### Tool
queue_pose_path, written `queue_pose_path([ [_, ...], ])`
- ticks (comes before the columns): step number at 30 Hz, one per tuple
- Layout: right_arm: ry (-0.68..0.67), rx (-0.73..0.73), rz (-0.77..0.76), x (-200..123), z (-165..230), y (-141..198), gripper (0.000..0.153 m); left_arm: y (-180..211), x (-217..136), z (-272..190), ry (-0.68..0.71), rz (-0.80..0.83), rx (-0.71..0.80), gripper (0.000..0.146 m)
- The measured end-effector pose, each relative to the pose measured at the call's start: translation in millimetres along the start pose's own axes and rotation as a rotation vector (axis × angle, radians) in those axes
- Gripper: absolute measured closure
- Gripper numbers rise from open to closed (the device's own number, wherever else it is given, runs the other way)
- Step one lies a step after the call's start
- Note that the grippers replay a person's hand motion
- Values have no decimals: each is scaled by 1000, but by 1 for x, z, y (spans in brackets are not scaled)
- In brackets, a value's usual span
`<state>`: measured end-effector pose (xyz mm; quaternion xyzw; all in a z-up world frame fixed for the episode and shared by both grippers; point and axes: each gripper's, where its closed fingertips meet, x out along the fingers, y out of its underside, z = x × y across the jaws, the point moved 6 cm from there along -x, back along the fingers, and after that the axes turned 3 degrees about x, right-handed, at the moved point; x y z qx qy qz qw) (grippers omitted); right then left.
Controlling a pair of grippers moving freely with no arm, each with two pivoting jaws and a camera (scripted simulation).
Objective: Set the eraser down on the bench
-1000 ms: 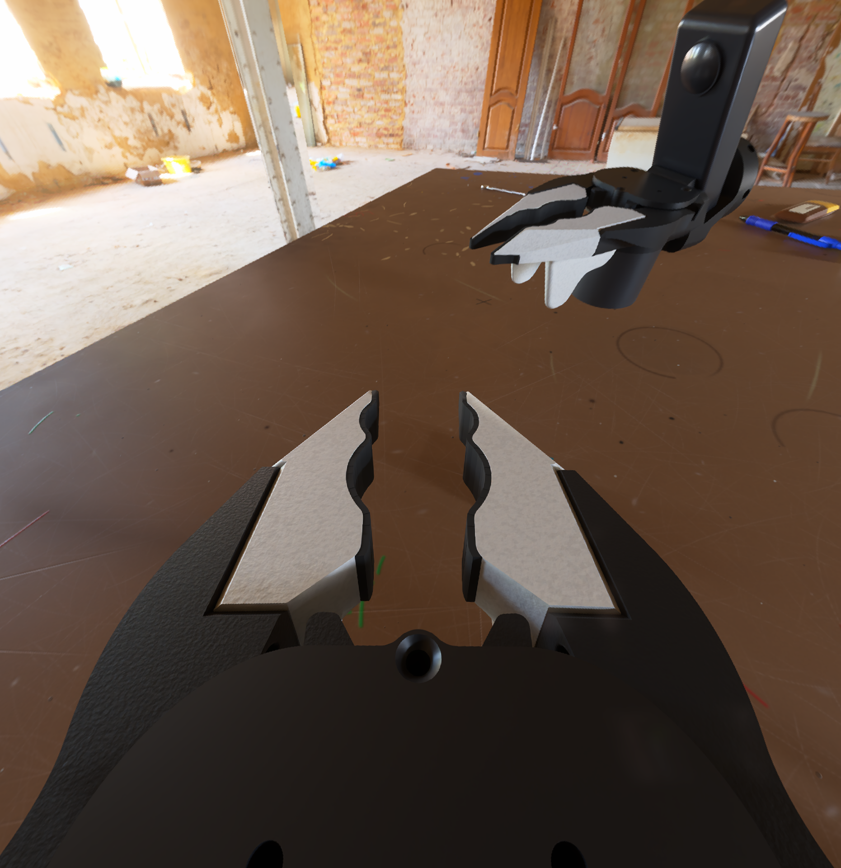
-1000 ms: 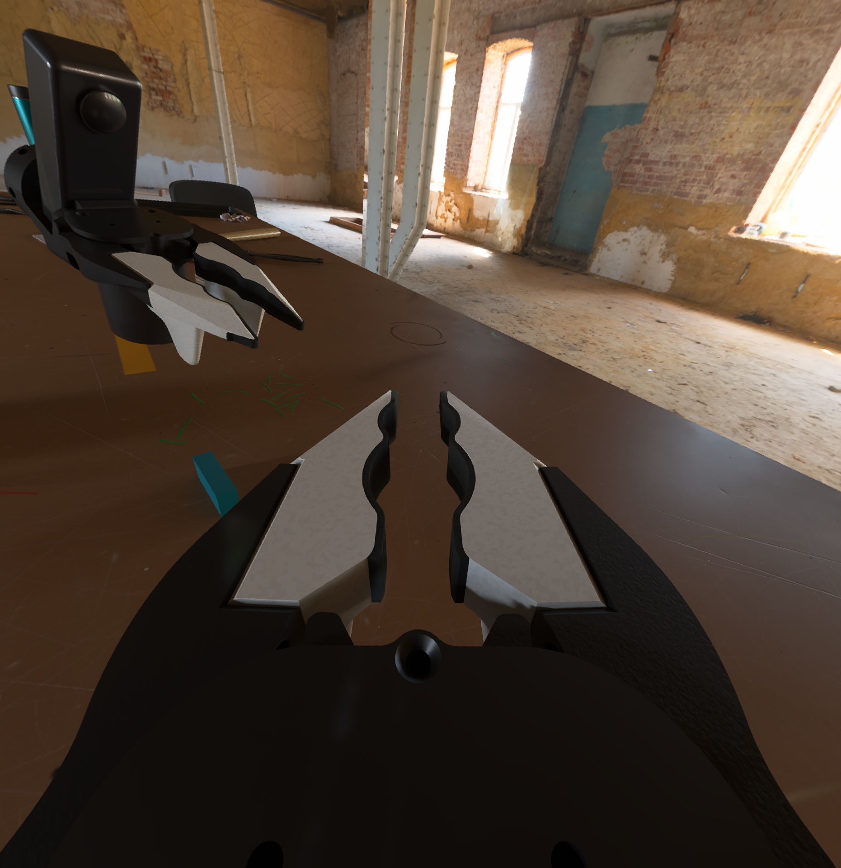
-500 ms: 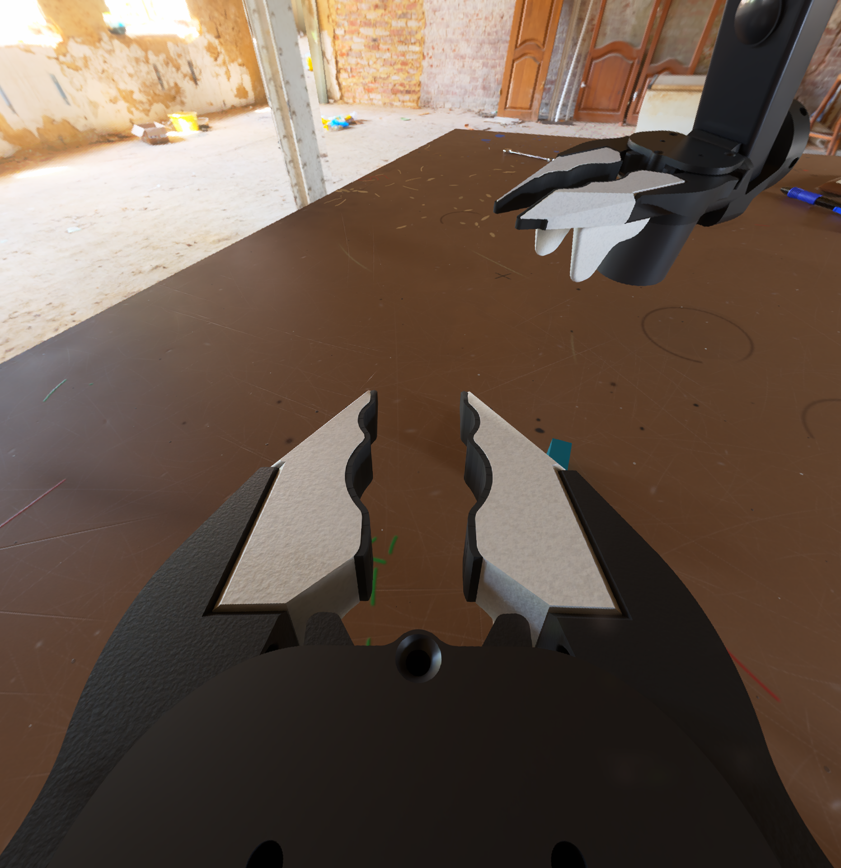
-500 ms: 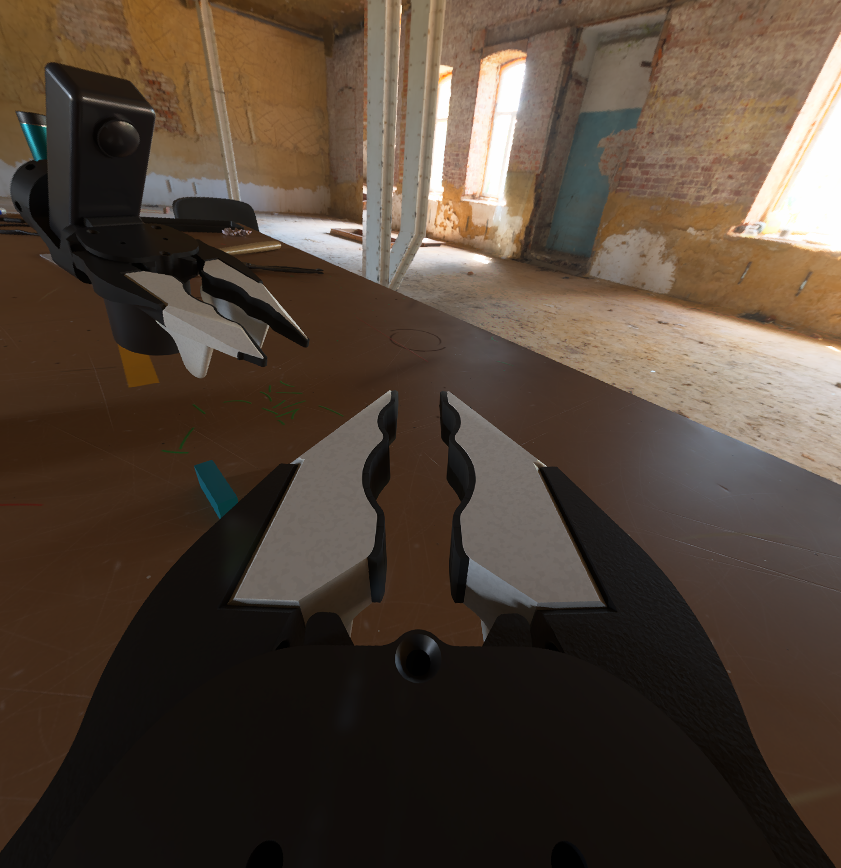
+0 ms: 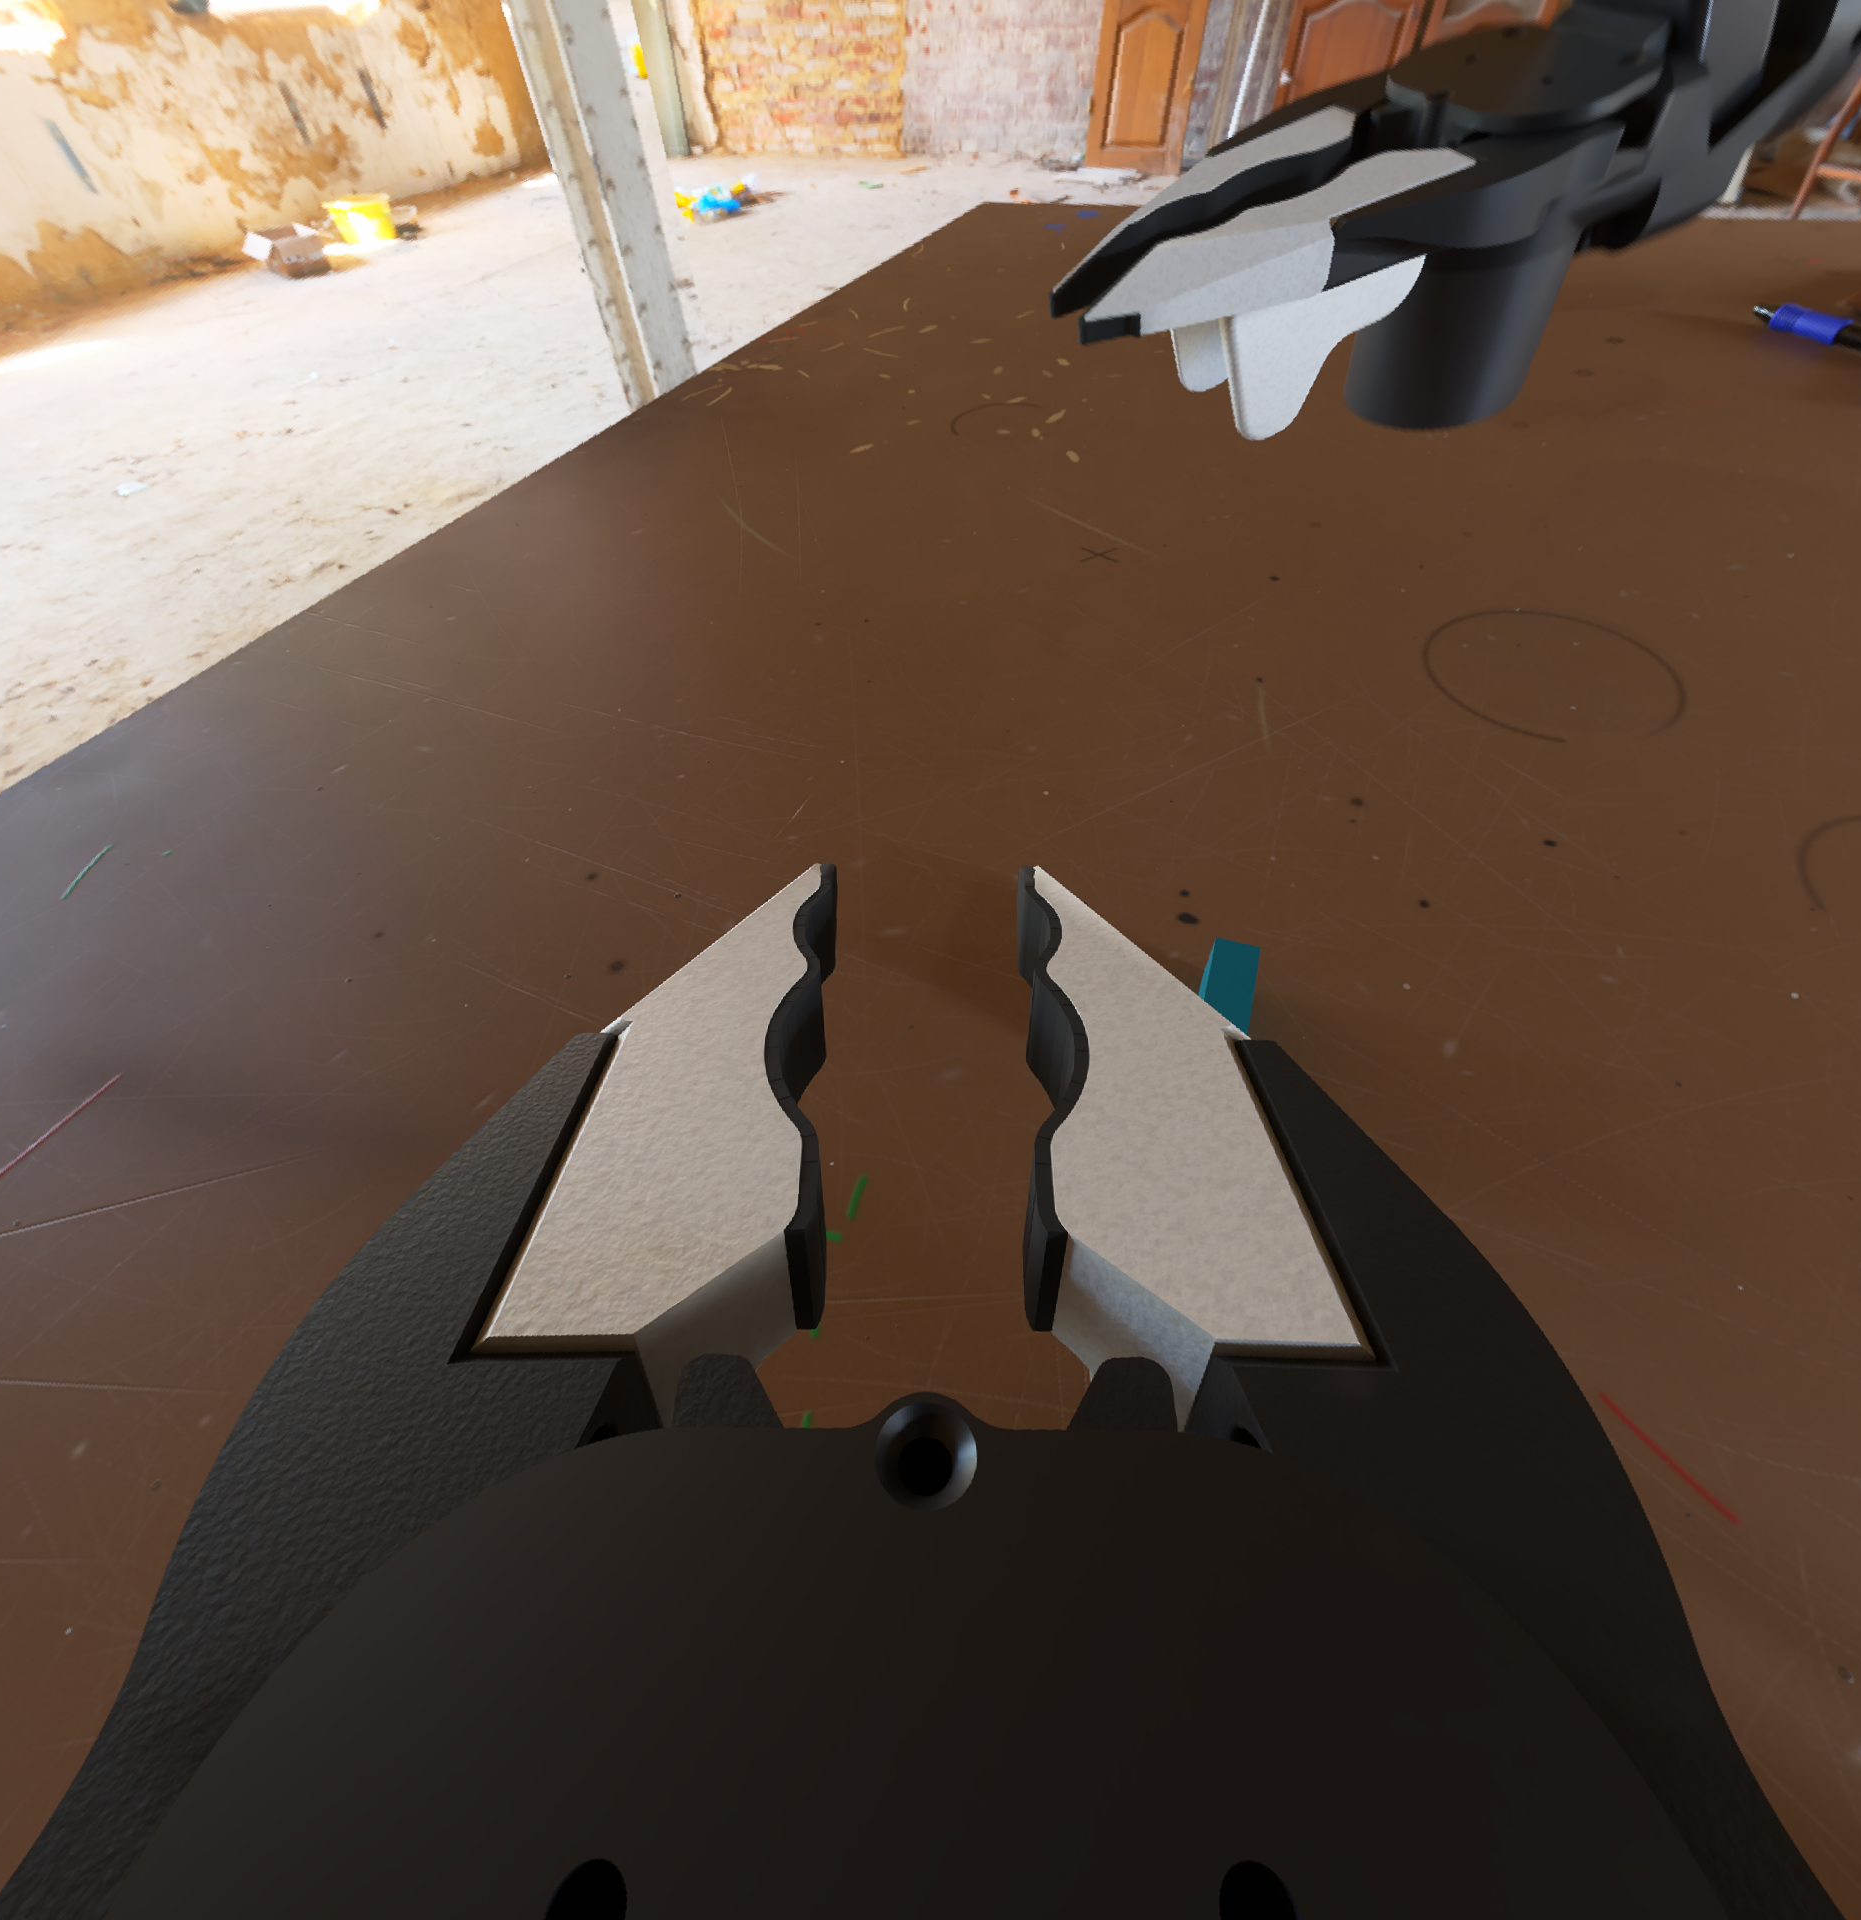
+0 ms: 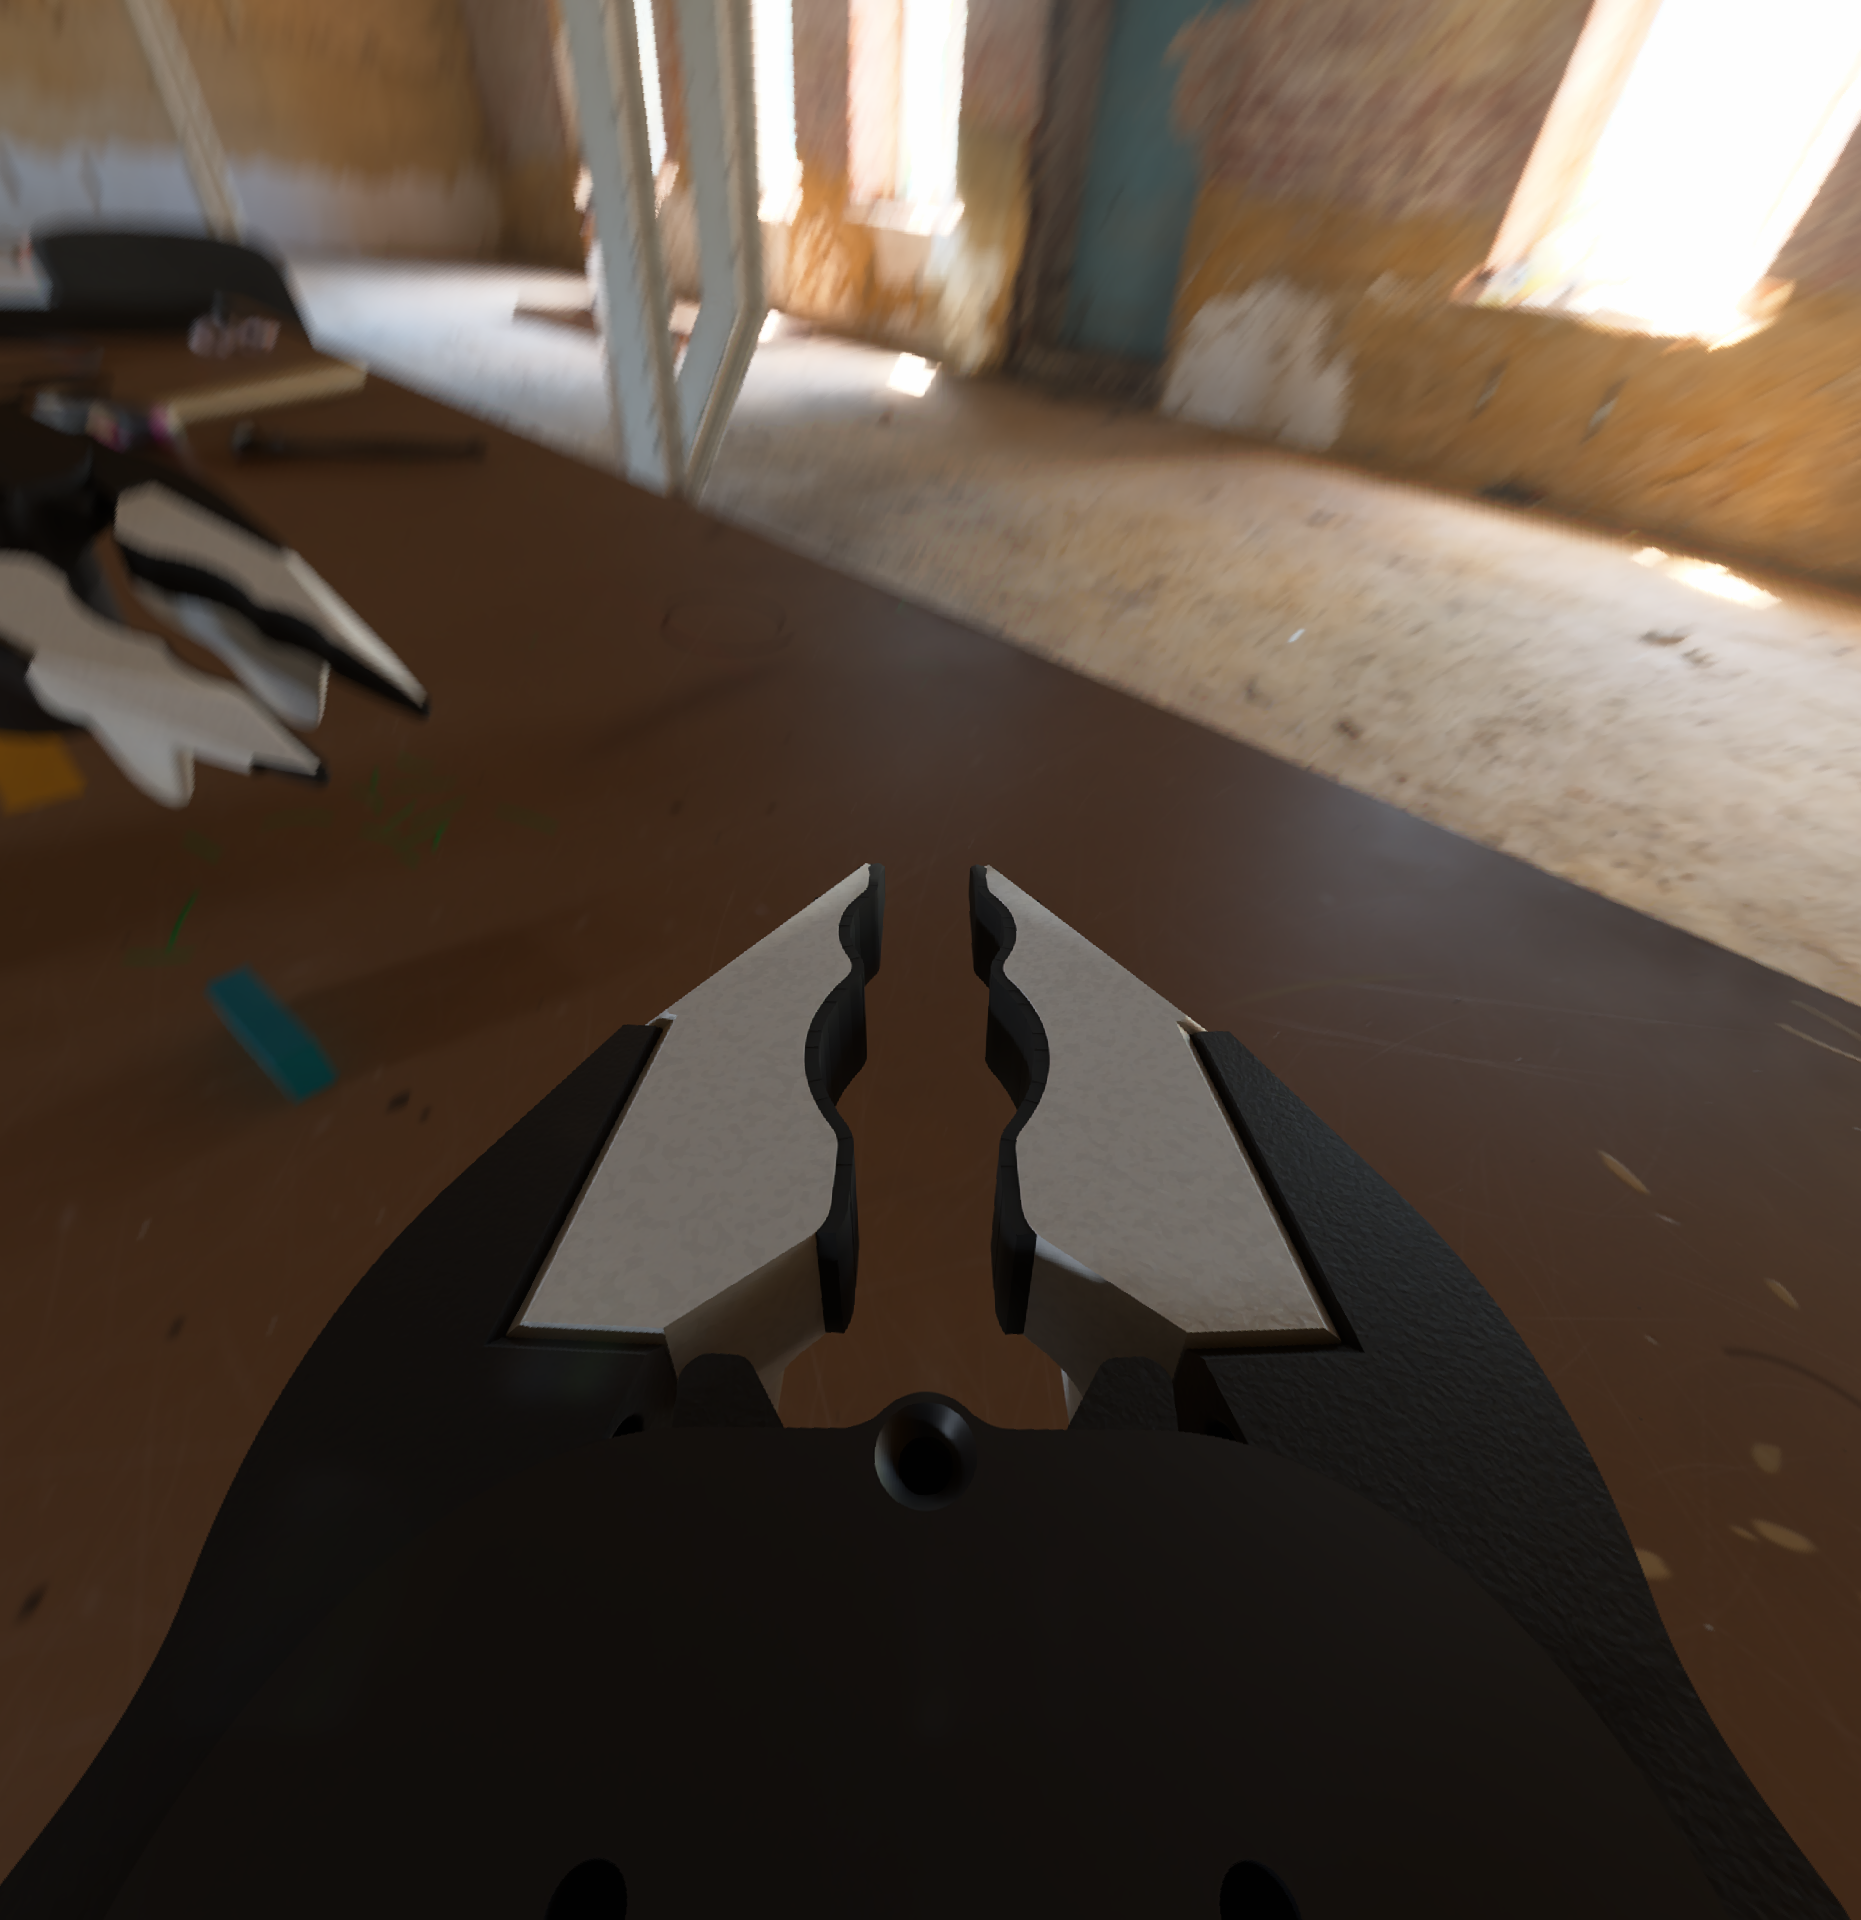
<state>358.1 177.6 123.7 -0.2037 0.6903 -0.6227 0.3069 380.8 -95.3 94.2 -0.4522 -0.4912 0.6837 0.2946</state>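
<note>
A small teal eraser (image 5: pixel 1229 971) lies on the brown bench (image 5: pixel 905 623), just right of my left gripper's right finger, which hides part of it. My left gripper (image 5: pixel 924 873) is open and empty, a little above the bench. In the right wrist view the eraser (image 6: pixel 271 1032) lies flat on the bench (image 6: pixel 697 779), to the left of my right gripper (image 6: pixel 926 873), which is open by a narrow gap and empty. The right gripper (image 5: pixel 1071 312) also hovers at the upper right of the left wrist view. The left gripper (image 6: pixel 370 738) shows at the left of the right wrist view.
A blue pen (image 5: pixel 1819 330) lies at the far right. A white post (image 5: pixel 604 197) stands past the bench's left edge. A yellow patch (image 6: pixel 27 774), a wooden block (image 6: pixel 271 390) and a dark tool (image 6: pixel 354 449) lie on the bench's far left part.
The right wrist view has swung fast and is now blurred; the left gripper sits lower and closer in it. In the left wrist view more of the eraser shows, and the right gripper looms nearer.
</note>
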Motion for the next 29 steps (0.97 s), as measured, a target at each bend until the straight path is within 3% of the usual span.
queue_pose_path([
  [8,-372,-118,443,17,55,38,134,3,7,-6,11,59,47,113],
  [12,-381,-150,613,39,65,53,137,5,9,-9,14,81,80,115],
  [15,-400,-65,680,52,62,51,138,5,10,-12,13,91,106,116],
  [19,-416,-67,752,60,63,51,136,5,10,-14,19,93,112,117],
  [21,-415,-69,728,61,65,47,135,6,10,-14,24,95,109,117],
  [24,-540,-132,656,55,83,40,135,7,11,-16,31,106,119,117],
  [26,-544,-164,701,54,91,42,136,8,12,-17,34,119,128,117],
  [29,-573,-87,784,56,99,47,136,9,13,-19,36,132,143,117],
])
